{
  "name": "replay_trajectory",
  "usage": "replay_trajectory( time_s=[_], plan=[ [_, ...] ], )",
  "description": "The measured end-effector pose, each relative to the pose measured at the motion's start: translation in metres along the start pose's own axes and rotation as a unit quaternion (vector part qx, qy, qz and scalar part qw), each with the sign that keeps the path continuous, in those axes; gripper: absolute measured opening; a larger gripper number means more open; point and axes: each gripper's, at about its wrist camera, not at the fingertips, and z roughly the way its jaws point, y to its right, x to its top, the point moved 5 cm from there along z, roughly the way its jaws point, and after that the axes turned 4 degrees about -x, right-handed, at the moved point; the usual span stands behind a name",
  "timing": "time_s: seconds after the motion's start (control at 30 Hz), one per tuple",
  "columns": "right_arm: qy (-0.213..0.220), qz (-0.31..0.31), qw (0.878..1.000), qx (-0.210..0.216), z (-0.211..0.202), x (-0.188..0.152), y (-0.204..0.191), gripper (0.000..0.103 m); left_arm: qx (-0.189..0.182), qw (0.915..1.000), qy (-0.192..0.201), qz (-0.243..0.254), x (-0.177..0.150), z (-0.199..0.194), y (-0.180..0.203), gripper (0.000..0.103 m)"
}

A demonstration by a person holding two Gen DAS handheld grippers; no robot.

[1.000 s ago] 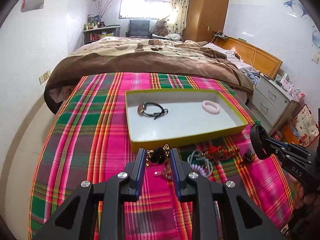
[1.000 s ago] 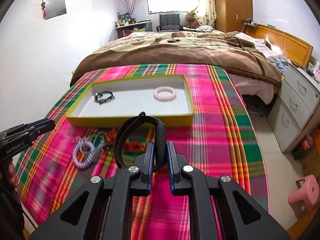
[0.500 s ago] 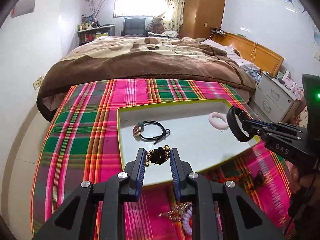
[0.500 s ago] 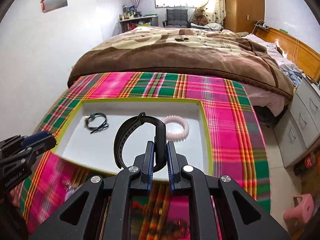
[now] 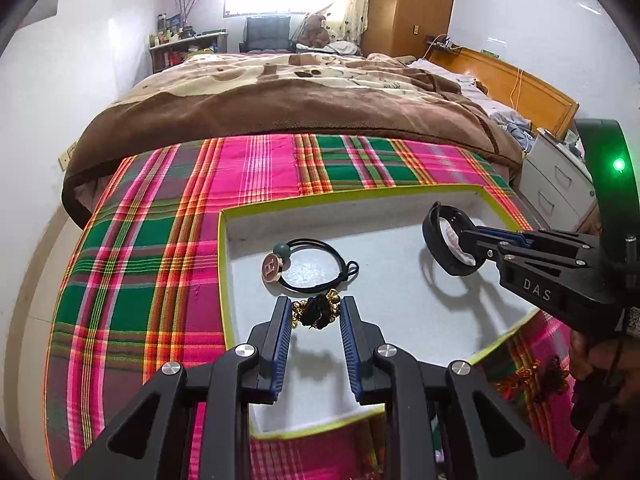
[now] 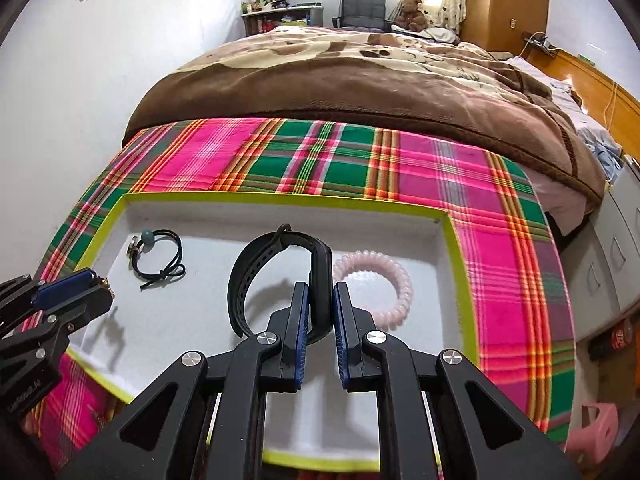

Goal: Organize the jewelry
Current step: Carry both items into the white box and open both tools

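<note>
Over the white tray with a yellow-green rim point(image 5: 224, 272) point(image 6: 280, 199) my left gripper point(image 5: 314, 306) is shut on a black and gold beaded piece point(image 5: 316, 316). In the right wrist view that gripper point(image 6: 102, 286) comes in from the left edge. My right gripper point(image 6: 320, 292) point(image 5: 474, 236) is shut on a black wristband point(image 6: 256, 264) point(image 5: 434, 240), which hangs above the tray's right half. On the tray floor lie a black hair tie with a round charm point(image 5: 274, 266) point(image 6: 138, 246) and a pink spiral hair tie point(image 6: 396, 280).
The tray sits on a pink and green plaid cloth point(image 5: 160, 264) at the foot of a bed with a brown blanket point(image 5: 280, 108). Loose jewelry point(image 5: 536, 376) lies on the cloth right of the tray. White drawers point(image 5: 556, 184) and a pink stool point(image 6: 596, 428) stand to the right.
Both grippers moved forward from above the cloth and the loose pile to above the tray, each carrying its piece. Neither grip has changed.
</note>
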Motion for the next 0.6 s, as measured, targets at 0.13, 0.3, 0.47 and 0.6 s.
replay_trajectory(
  time_s=[0.13, 0.3, 0.47, 0.6],
  plan=[
    [-0.003, -0.003, 1.0, -0.003, 0.007, 0.003, -0.003, 0.013, 0.0, 1.0, -0.002, -0.003, -0.001, 0.005, -0.002, 0.025],
    [-0.003, -0.013, 1.0, -0.013, 0.013, 0.008, -0.004, 0.013, 0.001, 0.9999, -0.012, -0.003, -0.002, 0.011, -0.001, 0.025],
    [-0.003, -0.016, 1.0, -0.016, 0.016, 0.011, -0.006, 0.013, 0.001, 0.9999, -0.016, -0.007, -0.003, 0.015, -0.003, 0.025],
    [-0.001, -0.015, 1.0, -0.015, 0.017, 0.012, -0.007, 0.013, 0.002, 0.9998, -0.017, -0.006, -0.003, 0.016, -0.004, 0.025]
  ],
)
